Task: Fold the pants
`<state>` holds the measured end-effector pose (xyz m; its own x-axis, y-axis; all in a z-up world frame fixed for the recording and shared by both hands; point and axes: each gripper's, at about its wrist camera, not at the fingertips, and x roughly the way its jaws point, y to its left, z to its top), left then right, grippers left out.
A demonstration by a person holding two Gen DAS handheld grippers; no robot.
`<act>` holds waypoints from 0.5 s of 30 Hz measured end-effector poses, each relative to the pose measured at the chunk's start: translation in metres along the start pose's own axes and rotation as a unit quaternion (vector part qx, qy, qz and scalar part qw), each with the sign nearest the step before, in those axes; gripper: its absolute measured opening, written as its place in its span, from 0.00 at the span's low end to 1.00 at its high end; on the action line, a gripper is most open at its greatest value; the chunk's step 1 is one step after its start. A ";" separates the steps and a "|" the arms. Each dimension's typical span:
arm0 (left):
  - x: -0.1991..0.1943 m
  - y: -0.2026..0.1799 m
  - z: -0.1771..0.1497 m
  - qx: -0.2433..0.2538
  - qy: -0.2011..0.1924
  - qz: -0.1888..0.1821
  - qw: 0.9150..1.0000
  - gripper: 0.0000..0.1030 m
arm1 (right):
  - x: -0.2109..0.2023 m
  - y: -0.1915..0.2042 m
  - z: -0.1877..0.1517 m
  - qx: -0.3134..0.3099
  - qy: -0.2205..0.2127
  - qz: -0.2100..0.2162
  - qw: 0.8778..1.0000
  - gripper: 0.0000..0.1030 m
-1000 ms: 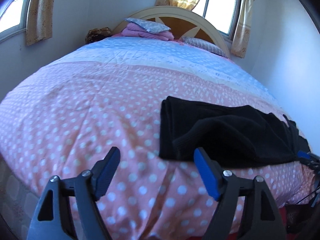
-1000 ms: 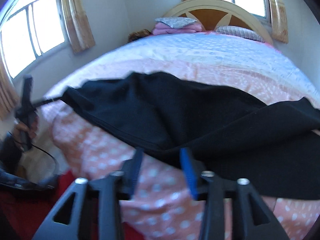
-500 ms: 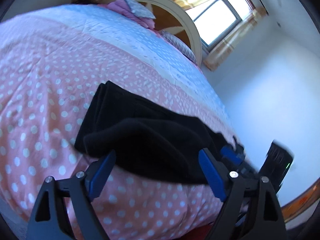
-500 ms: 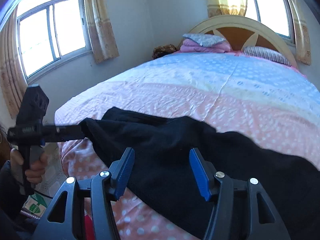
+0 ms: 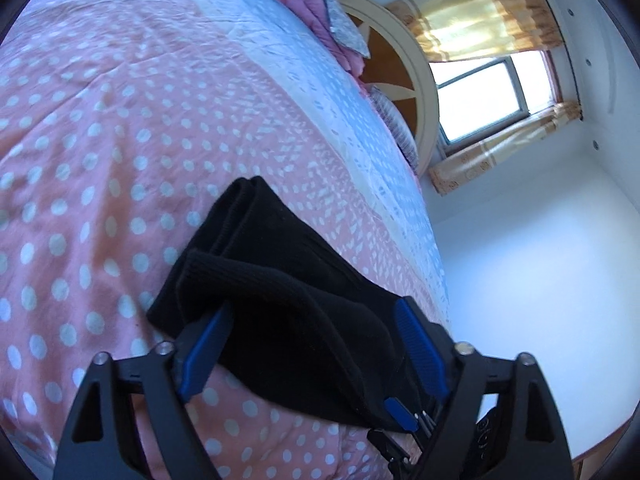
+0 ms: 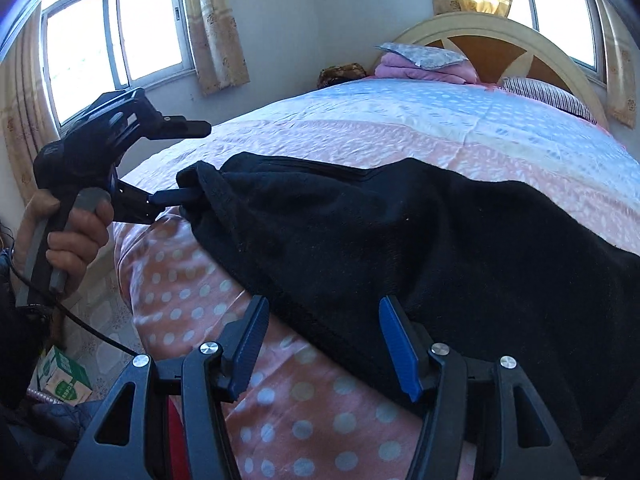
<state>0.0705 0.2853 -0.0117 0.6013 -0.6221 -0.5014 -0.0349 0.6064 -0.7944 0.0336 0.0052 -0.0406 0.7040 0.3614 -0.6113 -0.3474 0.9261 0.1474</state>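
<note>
Since a second earlier the left gripper (image 5: 308, 350) had rolled, jaws closing around the pants (image 5: 288, 304), apparently ungripped; right gripper (image 6: 324, 344) stood part-open, empty.

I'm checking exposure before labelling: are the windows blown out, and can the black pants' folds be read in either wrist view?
Left wrist view: the window is blown white, the black knit pants show faint ribbing. Right wrist view: both windows clip, and the pants read as a near-flat dark mass, folds barely visible.

Black pants (image 6: 400, 236) on bed (image 6: 360, 128), left gripper (image 6: 176, 184) closing on them.
</note>
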 end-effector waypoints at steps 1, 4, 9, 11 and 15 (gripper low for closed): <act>-0.003 0.002 0.000 -0.012 -0.009 0.002 1.000 0.64 | -0.002 -0.001 -0.002 0.003 -0.001 0.001 1.000 0.58; -0.005 0.005 0.000 -0.015 -0.029 0.013 0.999 0.29 | -0.006 -0.006 -0.004 0.017 -0.006 0.007 1.000 0.58; 0.011 0.017 -0.018 -0.042 0.016 0.012 0.999 0.16 | -0.008 -0.011 -0.006 0.038 -0.011 0.017 0.999 0.58; 0.007 0.012 -0.028 -0.023 0.022 0.026 0.999 0.16 | -0.008 -0.011 -0.006 0.039 -0.009 0.017 0.999 0.58; -0.008 -0.004 -0.040 0.059 0.001 0.077 0.995 0.20 | -0.012 -0.013 -0.002 0.043 -0.010 0.025 0.999 0.58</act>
<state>0.0342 0.2684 -0.0184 0.5951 -0.5174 -0.6150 -0.0327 0.7490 -0.6617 0.0282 -0.0113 -0.0366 0.6992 0.4094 -0.5860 -0.3290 0.9121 0.2447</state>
